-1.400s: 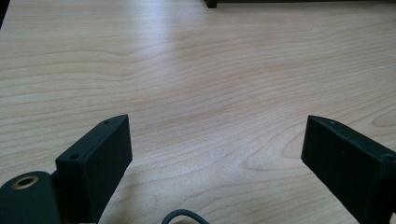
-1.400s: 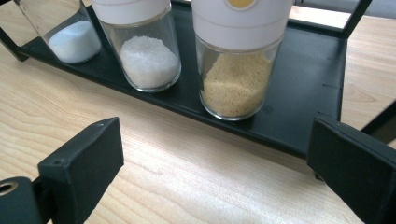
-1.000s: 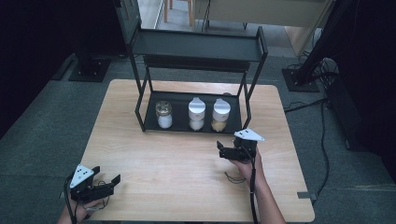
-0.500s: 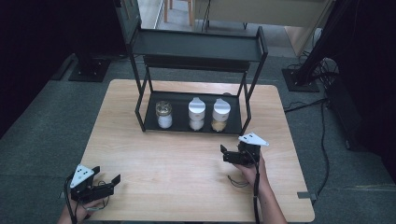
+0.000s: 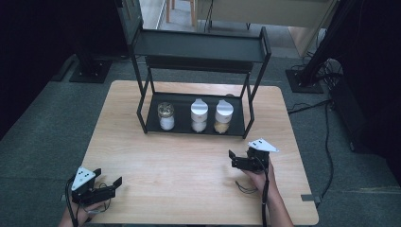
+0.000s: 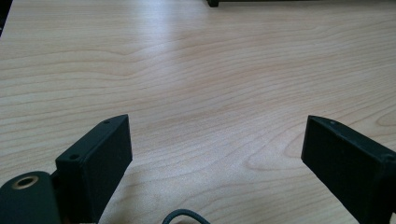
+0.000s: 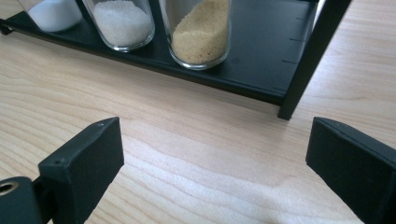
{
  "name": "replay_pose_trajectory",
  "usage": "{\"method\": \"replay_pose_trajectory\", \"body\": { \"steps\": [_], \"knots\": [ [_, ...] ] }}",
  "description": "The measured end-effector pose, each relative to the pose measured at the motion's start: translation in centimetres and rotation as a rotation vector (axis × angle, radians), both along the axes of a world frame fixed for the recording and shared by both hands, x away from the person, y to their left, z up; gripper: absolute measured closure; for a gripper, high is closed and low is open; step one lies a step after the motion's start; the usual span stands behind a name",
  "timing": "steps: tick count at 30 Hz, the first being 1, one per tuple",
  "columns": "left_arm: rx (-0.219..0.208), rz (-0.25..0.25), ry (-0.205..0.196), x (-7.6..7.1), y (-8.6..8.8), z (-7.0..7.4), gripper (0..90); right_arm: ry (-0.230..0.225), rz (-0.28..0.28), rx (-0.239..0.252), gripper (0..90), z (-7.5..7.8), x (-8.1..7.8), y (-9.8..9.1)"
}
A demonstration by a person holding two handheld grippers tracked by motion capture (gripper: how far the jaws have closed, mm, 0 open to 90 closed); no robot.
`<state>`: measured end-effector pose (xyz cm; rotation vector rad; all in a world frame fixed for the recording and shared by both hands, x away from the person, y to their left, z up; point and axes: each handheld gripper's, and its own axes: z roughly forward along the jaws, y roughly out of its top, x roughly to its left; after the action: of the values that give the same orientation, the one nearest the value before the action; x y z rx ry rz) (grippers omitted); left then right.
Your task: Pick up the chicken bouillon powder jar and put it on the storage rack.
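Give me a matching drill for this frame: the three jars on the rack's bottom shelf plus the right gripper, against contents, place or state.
Column 1
1. left jar
2. middle jar
3. right jar
4. right gripper

Column 2
A. tan granules, white lid
B. jaws open, nothing between them, above the table in front of the rack
C. white contents, metal-looking lid
D. white granules, white lid

Pairs: 1-C, 2-D, 3-A, 4-B
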<state>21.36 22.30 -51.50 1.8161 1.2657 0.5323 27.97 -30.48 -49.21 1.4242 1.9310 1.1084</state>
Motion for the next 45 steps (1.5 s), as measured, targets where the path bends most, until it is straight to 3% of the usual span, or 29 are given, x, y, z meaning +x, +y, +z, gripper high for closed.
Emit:
{"method": "replay_pose_trajectory", "body": {
  "steps": [45],
  "knots": [
    [0.006,0.012,0.0,0.0,0.0,0.0,8.8,0.004,-0.065,0.013,3.8,-1.2,-3.7,-5.9]
  ]
}}
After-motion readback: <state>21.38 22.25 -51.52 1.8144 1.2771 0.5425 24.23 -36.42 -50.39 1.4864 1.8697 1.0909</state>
